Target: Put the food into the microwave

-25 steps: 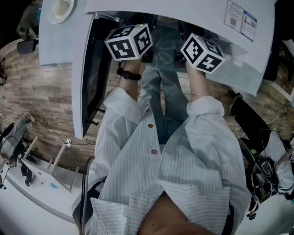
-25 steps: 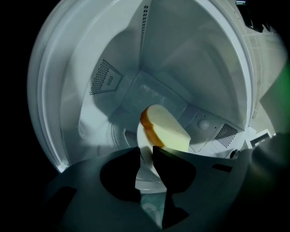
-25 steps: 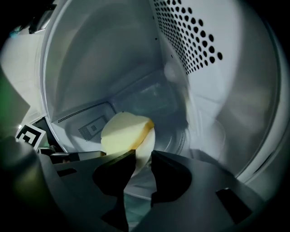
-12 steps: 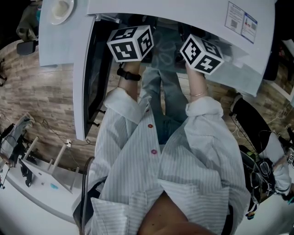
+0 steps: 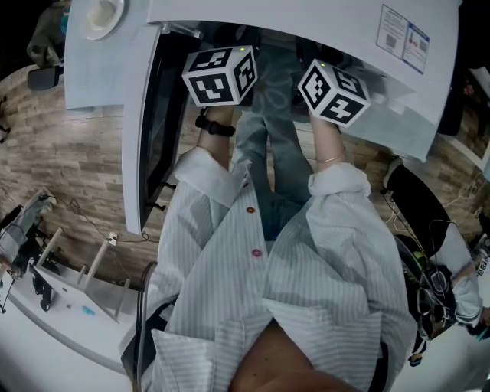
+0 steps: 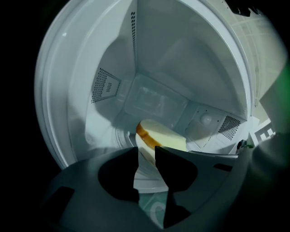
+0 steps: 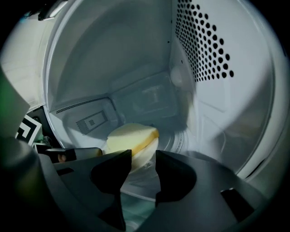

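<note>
The food is a pale slice of bread with a golden crust (image 6: 161, 136) (image 7: 129, 138). It lies on a white plate (image 6: 146, 174) (image 7: 138, 174) on the floor of the white microwave cavity (image 6: 149, 59) (image 7: 136, 59). My left gripper (image 6: 146, 152) reaches in from the left and its jaws are opening; the plate's rim shows in the gap, and the pads stand off it. My right gripper (image 7: 143, 156) reaches in from the right, its jaws also opening around the rim. In the head view only the two marker cubes (image 5: 220, 74) (image 5: 333, 90) show at the microwave mouth.
The microwave door (image 5: 145, 122) hangs open at the left. A white dish (image 5: 99, 15) sits on the microwave's top, and a sticker (image 5: 402, 34) is at its right. A white table with a rack (image 5: 69, 298) stands lower left. Dark bags (image 5: 429, 230) lie at the right.
Both marker cubes have rolled a little in the head view. The hands and sleeves stay where they were.
</note>
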The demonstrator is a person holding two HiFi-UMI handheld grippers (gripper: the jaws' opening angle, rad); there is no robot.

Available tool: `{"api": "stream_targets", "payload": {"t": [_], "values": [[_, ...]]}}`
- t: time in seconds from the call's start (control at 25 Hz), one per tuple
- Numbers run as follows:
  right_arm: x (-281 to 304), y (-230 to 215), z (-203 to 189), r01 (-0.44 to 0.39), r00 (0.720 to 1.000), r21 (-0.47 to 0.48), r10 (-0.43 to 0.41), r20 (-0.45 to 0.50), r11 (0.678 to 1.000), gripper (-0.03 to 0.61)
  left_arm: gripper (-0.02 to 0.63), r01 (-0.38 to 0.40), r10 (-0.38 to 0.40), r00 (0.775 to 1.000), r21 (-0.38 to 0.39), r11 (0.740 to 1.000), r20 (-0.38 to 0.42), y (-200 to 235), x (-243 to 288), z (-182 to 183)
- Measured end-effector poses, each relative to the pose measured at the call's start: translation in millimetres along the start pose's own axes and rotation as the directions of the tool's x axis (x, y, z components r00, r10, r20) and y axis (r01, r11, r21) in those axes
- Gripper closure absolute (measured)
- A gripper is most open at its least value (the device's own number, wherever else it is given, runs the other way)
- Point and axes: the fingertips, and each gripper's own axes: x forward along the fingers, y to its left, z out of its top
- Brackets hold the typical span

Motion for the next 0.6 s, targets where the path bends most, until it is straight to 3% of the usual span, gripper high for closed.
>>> {"api": "stream_targets", "payload": {"t": [0.6], "values": [[-35, 12, 3, -0.073, 0.997, 0.011, 0.073, 0.008, 0.997, 0.414, 0.503, -0.015, 0.014, 1.000, 0.022, 1.000, 0.005, -13, -33, -8]]}}
